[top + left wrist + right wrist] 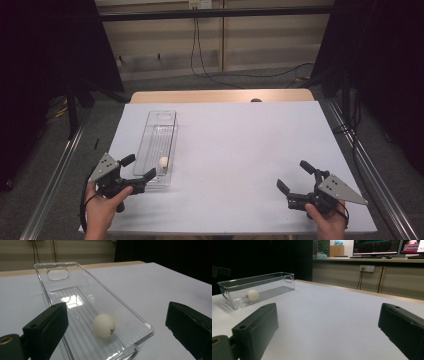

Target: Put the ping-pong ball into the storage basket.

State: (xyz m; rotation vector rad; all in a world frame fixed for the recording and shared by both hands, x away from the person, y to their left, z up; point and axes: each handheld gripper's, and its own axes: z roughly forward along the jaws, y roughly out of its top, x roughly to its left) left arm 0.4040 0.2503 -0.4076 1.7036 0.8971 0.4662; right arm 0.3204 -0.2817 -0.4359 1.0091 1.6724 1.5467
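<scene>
A long clear plastic bin (pixel 161 131) lies on the white table at its left side, and a white ping-pong ball (pixel 163 162) rests inside near the bin's near end. In the left gripper view the ball (pixel 103 325) sits on the ribbed floor of the bin (pixel 125 312). My left gripper (pixel 138 167) is open just at the bin's near end, holding nothing. My right gripper (pixel 296 176) is open at the table's near right, well away from the bin (pixel 269 277) and the ball (pixel 252 295).
The white table (pixel 240 145) has a wooden strip along its far edge. Dark curtains hang on both sides, cables run over the floor behind, and metal rails flank the table. Monitors (pixel 377 246) stand on a far counter.
</scene>
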